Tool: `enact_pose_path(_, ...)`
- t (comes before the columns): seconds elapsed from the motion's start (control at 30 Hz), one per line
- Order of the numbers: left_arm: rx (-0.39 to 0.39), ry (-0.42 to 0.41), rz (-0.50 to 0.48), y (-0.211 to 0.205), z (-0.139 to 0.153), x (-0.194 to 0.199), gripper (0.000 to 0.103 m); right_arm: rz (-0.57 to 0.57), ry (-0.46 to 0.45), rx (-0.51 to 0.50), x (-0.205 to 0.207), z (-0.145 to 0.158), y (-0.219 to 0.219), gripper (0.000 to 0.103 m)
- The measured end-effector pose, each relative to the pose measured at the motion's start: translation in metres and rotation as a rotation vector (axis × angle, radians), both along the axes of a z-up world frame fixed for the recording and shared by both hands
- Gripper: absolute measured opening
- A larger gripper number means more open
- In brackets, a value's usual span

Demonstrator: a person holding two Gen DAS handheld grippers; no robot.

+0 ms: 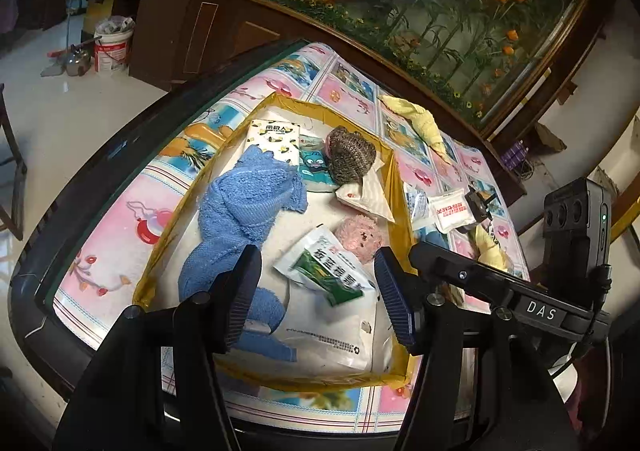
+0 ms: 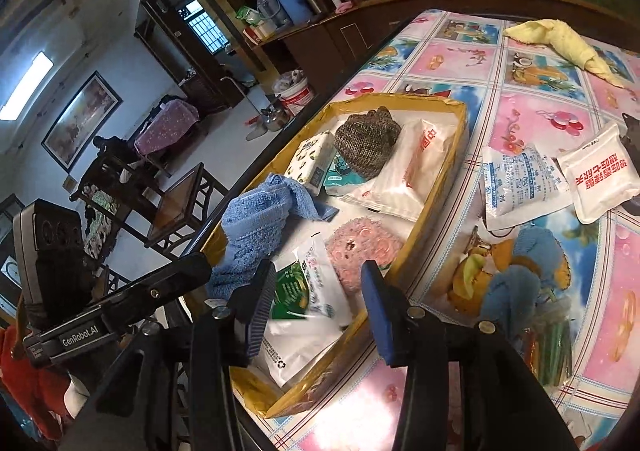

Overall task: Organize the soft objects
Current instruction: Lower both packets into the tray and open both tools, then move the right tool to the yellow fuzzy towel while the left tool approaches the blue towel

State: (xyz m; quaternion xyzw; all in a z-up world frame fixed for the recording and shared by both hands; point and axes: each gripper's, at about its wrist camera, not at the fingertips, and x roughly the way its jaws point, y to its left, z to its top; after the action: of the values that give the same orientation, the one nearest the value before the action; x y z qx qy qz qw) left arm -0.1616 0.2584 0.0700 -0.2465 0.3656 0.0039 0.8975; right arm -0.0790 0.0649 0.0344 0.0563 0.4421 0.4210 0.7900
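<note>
Left wrist view shows the cardboard tray on the patterned tablecloth, already holding a blue towel at its left, then a tissue pack, a grey knitted piece, a pink fluffy toy and a green-printed sachet. The left gripper hangs over the tray with its jaws apart and nothing between them. Beside it, the right gripper also stands apart and empty, over the tray's near right wall.

Soft things not yet gathered lie to the right, outside the tray: a blue cloth nearest the right gripper, two white packets further off, and a yellow towel at the far edge.

My judgement is that the blue cloth comes next. Swing right, clear of the tray wall, come down over a raised fold and pinch cloth only, since the tablecloth beneath could catch in the jaws. Green stalk-like items just right of the cloth crowd that side.
</note>
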Motion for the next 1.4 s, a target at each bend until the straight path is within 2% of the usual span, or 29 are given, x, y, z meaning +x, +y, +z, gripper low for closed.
enact_pose_path(0.33,0.056,-0.016,-0.077,-0.033,0.011,0.000,0.059,-0.030,0.003,0.025,0.000,-0.004,-0.025,0.045)
enact_pose_path(0.77,0.026,0.022,-0.110,-0.054,0.009,0.006,0.059,-0.125,0.032,0.047,0.012,-0.018,-0.078,0.045)
enact_pose_path(0.9,0.037,0.022,-0.121,-0.061,0.012,0.007,0.059,-0.207,-0.036,0.090,0.027,0.017,-0.113,0.045)
enact_pose_path(1.0,0.037,0.025,-0.127,-0.064,0.012,0.008,0.059,-0.326,-0.166,0.146,0.037,0.068,-0.159,0.045)
enact_pose_path(1.03,0.034,0.026,-0.127,-0.064,0.011,0.008,0.059,-0.376,-0.216,0.168,0.036,0.086,-0.176,0.049)
enact_pose_path(1.07,0.029,0.029,-0.127,-0.065,0.011,0.008,0.059,-0.424,-0.259,0.190,0.034,0.100,-0.193,0.061)
enact_pose_path(1.13,0.021,0.032,-0.128,-0.066,0.010,0.009,0.059,-0.495,-0.310,0.218,0.027,0.113,-0.216,0.076)
enact_pose_path(1.23,0.008,0.034,-0.146,-0.070,0.008,0.010,0.059,-0.538,-0.323,0.181,0.020,0.100,-0.232,0.077)
enact_pose_path(1.33,-0.014,0.021,-0.166,-0.074,0.009,0.009,0.059,-0.529,-0.241,0.078,0.025,0.055,-0.230,0.077)
enact_pose_path(1.4,-0.025,-0.024,-0.186,-0.078,0.015,0.005,0.059,-0.538,-0.201,0.034,0.027,0.030,-0.232,0.077)
